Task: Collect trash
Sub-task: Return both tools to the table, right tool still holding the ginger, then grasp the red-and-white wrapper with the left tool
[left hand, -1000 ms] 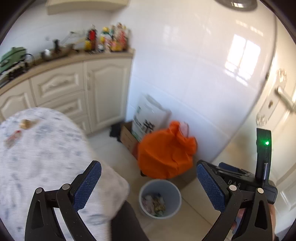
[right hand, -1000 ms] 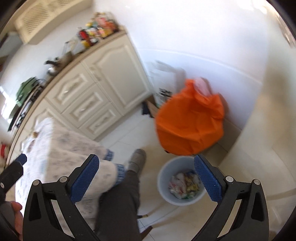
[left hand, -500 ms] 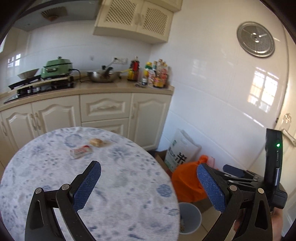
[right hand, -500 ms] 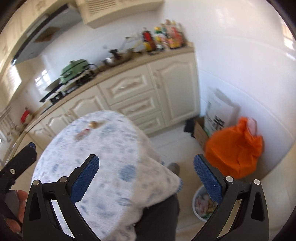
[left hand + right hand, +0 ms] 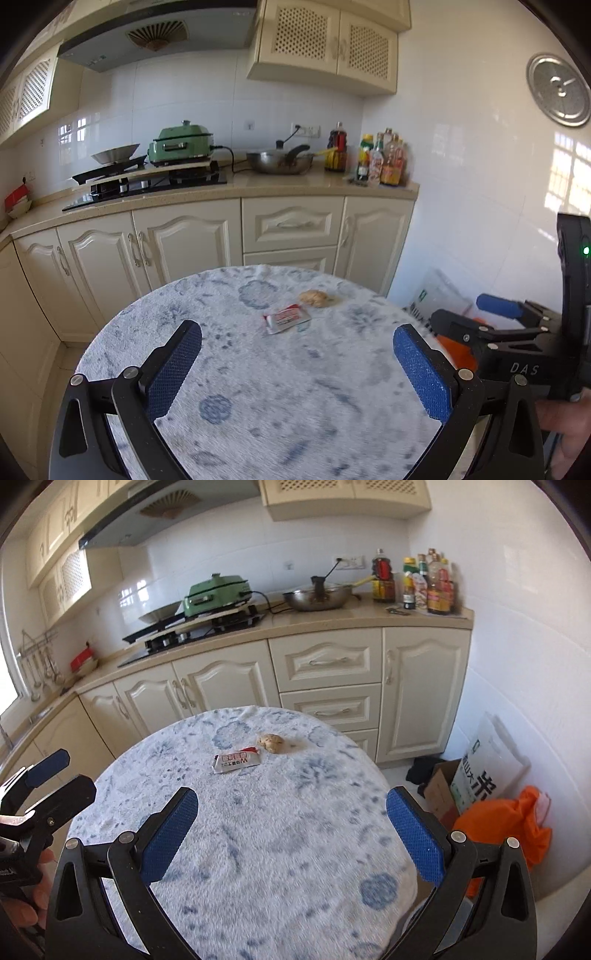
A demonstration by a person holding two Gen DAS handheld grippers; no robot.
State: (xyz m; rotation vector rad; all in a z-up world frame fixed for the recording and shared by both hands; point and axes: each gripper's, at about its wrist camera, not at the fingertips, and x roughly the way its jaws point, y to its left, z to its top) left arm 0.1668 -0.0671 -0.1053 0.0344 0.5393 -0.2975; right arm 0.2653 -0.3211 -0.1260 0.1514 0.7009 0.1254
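Both of your grippers hang above the near edge of the round, cloth-covered counter, and neither holds anything: the left gripper has its fingers spread wide with only the cloth between them, and the right gripper is open just as far. The trash you are after lies well ahead of both, toward the far edge of the counter: a flat red-and-white wrapper and, just beside it on the far right, a crumpled tan scrap; whether the two touch cannot be told. The likeliest trouble is the wrapper. It lies flush on a fluffy cloth, so if you come down too shallow the fingers will probably slide over it, and if you dig in you may pinch a fold of cloth along with it and drag the cover. The scrap is small and light, and may roll toward the far edge if a finger nudges it before you close. Your two grippers also sit close side by side, with the right one visible at the edge of the left camera's view, so reaching for the same piece with both could knock them together. Pick one piece per gripper.
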